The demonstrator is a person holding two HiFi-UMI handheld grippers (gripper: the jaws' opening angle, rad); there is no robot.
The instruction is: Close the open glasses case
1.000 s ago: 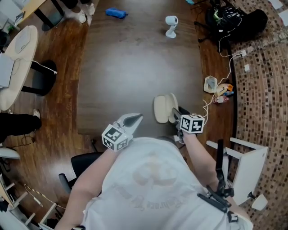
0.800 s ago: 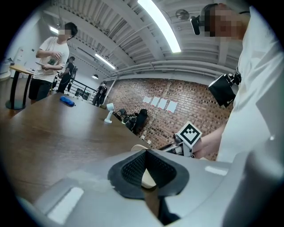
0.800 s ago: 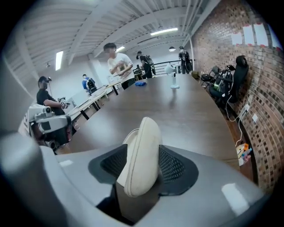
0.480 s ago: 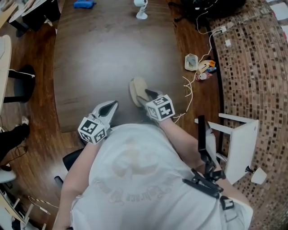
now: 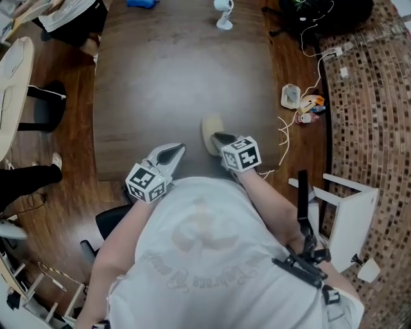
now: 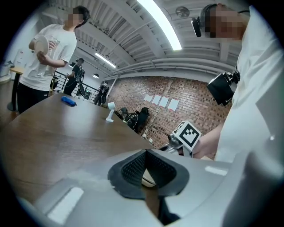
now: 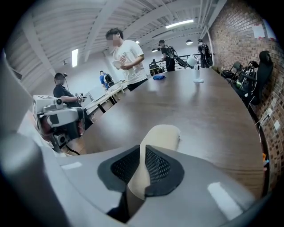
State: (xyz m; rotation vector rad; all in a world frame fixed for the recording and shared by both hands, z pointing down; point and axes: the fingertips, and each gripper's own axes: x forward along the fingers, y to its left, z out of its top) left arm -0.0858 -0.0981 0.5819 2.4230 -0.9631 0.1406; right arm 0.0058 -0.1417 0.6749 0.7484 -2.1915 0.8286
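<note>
Noted broad bare worktop [image 5: 167, 77] filling upper centre of the head view, with clutter only at its far edge: small white device [image 5: 223, 8], blue item [image 5: 141, 3]. Found cream glasses case [image 5: 209, 127] just above the near edge, right of centre, with open surface to left, right and beyond. Logged right gripper [image 5: 218, 137] closing, fingers [image 7: 159, 165] pressing either side of the case's thin cream shell. Logged left gripper [image 5: 178, 151] lower left of the case, apart from it, fingers [image 6: 132, 167] meeting tip to tip on nothing.
</note>
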